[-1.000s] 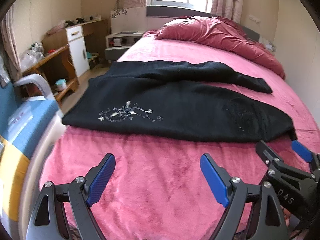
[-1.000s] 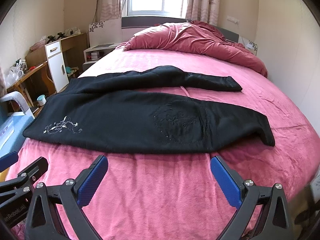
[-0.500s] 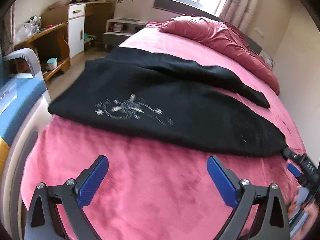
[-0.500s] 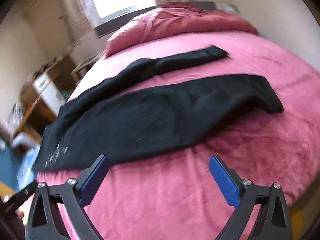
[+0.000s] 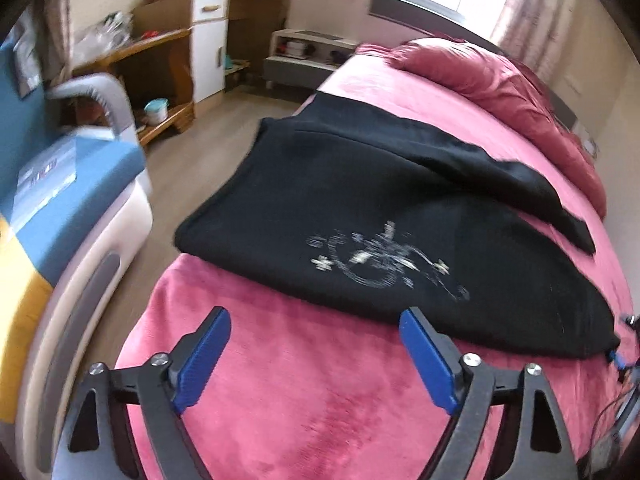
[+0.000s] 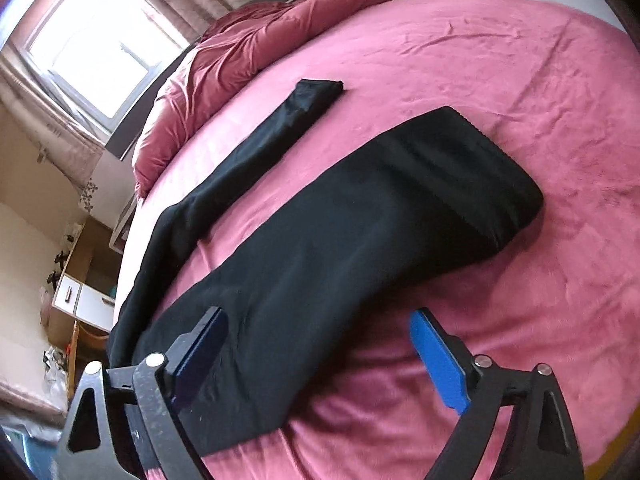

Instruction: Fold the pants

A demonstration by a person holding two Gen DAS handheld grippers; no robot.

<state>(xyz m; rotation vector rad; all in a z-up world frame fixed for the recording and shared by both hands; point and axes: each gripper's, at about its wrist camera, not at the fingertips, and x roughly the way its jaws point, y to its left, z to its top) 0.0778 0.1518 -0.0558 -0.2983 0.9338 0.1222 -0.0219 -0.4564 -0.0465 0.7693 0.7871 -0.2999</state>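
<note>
Black pants point(image 5: 360, 208) lie spread flat across a pink bed point(image 5: 320, 400), waist end toward the bed's left edge, with a white embroidered motif point(image 5: 384, 260) on the near leg. My left gripper point(image 5: 316, 352) is open and empty, just short of the near hem side of the waist end. In the right wrist view the pants point(image 6: 360, 232) run diagonally, the two legs apart, cuffs to the upper right. My right gripper point(image 6: 320, 356) is open and empty, its left finger point(image 6: 200, 352) over the near leg's edge.
A crumpled red duvet point(image 5: 500, 84) lies at the head of the bed. A blue and white sofa point(image 5: 60, 208) stands close left of the bed. A wooden desk and white cabinet point(image 5: 208, 40) stand along the far wall, floor between.
Both grippers have moved apart and closer to the pants: the left toward the waist end, the right toward the leg end, tilting strongly. Both stay open.
</note>
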